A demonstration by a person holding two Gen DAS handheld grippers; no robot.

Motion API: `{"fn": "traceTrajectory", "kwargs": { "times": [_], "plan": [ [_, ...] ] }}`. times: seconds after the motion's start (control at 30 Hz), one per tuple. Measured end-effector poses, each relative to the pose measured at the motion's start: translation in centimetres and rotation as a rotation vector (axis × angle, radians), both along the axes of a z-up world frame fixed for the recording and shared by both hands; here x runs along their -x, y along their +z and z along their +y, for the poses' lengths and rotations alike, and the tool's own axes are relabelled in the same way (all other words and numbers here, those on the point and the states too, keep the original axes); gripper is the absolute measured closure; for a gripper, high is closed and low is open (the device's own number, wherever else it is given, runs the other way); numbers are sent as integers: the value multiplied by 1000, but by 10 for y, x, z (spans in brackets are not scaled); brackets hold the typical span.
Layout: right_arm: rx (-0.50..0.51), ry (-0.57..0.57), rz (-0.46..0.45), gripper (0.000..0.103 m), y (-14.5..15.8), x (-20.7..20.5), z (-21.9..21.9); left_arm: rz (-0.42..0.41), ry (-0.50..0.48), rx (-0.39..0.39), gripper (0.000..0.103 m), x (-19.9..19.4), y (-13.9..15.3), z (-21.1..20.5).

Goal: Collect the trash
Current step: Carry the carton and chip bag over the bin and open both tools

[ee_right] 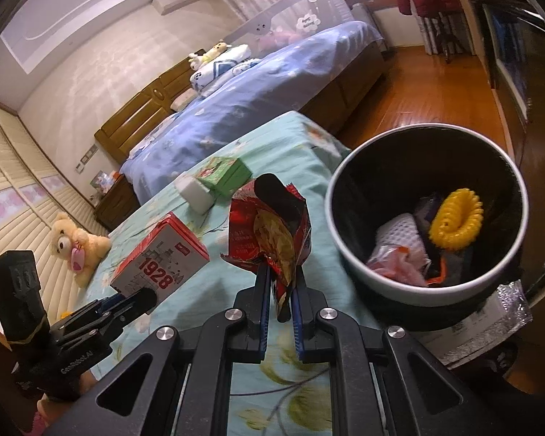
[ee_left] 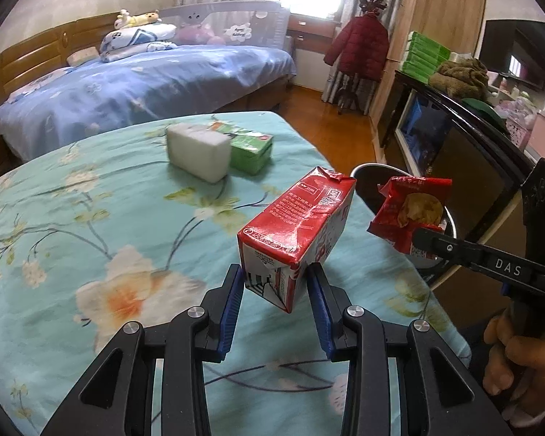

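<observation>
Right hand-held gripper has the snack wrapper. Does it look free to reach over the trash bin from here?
Probably yes. The right hand-held gripper grips the red wrapper, and the bin sits open just beside it off the bed's edge, with nothing between them. The milk carton is on the other side.

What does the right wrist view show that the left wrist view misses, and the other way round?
Only the right wrist view: the inside of the bin, with a yellow coil and white mesh in it, and a teddy bear on the bed.

Only the left wrist view: a red coat on a stand, a television, and the hand holding the right claw.

Both: the red carton in the left claw, the red snack wrapper pinched in the right claw, and the white block beside the green box.
</observation>
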State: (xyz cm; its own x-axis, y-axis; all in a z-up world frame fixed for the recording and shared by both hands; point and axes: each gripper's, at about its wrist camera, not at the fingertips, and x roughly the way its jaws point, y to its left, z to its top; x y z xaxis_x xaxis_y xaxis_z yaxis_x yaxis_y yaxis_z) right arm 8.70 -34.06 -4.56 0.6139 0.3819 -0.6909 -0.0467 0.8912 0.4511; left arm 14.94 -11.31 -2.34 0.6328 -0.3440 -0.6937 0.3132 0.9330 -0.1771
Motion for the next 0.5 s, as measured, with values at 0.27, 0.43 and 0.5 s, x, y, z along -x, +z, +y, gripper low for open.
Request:
{"fn": "traceTrajectory", "kwargs": {
  "times": [0.27, 0.43, 0.5],
  "plan": [
    [22, -42, 6, 93, 1, 2, -25, -2, -38, 2, 68, -8, -1, -27],
    [28, -72, 5, 93, 4, 2, -41, -7, -66, -2, 68, -15, -1, -44],
    [27, -85, 4, 93, 4, 1, -47, -9, -74, -2, 68, -18, -1, -49]
  ]
}}
